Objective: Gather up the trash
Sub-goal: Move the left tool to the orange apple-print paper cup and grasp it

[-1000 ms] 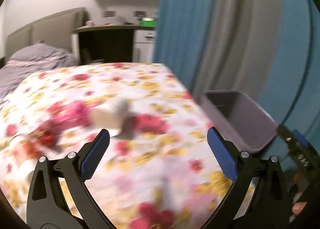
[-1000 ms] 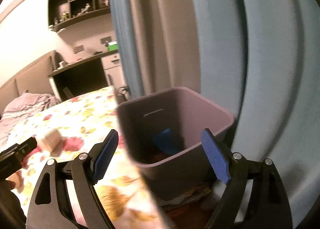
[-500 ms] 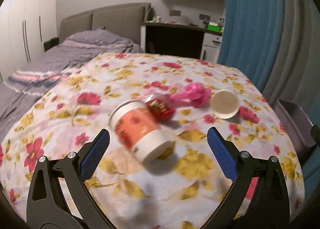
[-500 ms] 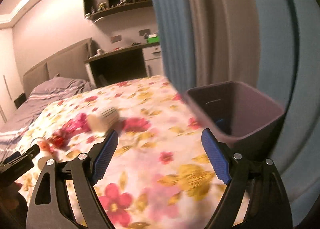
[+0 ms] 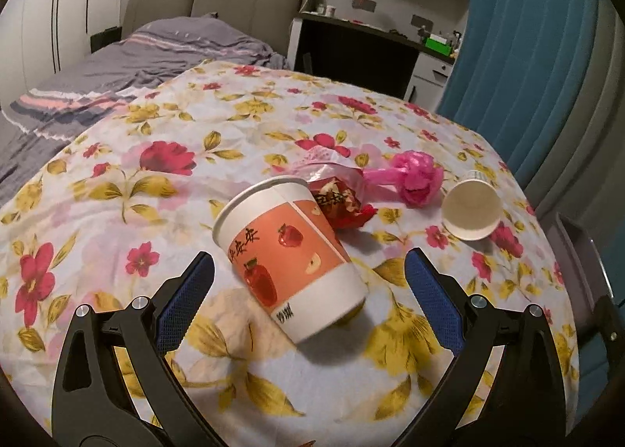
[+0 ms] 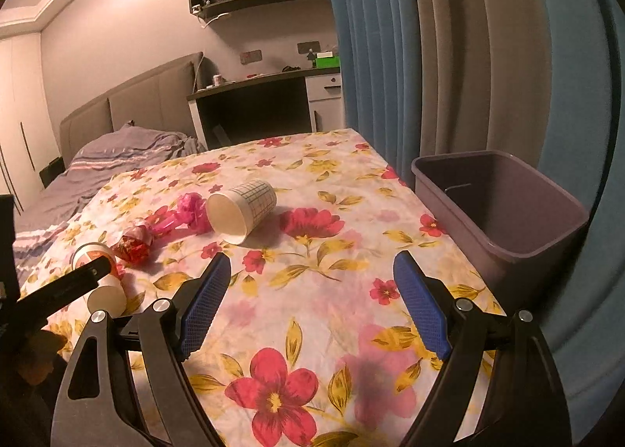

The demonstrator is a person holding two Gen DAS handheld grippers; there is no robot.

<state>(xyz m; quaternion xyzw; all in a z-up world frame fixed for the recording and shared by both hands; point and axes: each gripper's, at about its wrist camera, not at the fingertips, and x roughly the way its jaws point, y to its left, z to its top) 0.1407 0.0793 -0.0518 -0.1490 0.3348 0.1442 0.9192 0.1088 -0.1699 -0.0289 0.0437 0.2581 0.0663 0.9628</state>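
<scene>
**Desk:** Trash is pictured on a flowered bedspread [image 5: 164,126]. What has been changed in the last second?

**Caption:** Both views have been swung away from the grey bin [image 6: 504,208] and back over the bed. The left gripper [image 5: 308,283] is now framed around a large apple-print cup [image 5: 289,251] lying on its side; its jaws are spread wide and nothing is held. The right gripper [image 6: 312,290] is likewise held open and empty above bare bedspread.

**Desk:** And the remaining litter?

**Caption:** A red wrapper [image 5: 340,204], a pink plastic bag [image 5: 414,177] and a small paper cup [image 5: 470,208] are seen just beyond the large cup. The bin is set at the bed's right edge. A fresh pick-up is judged to be starting, with the large cup the likely first item.
</scene>
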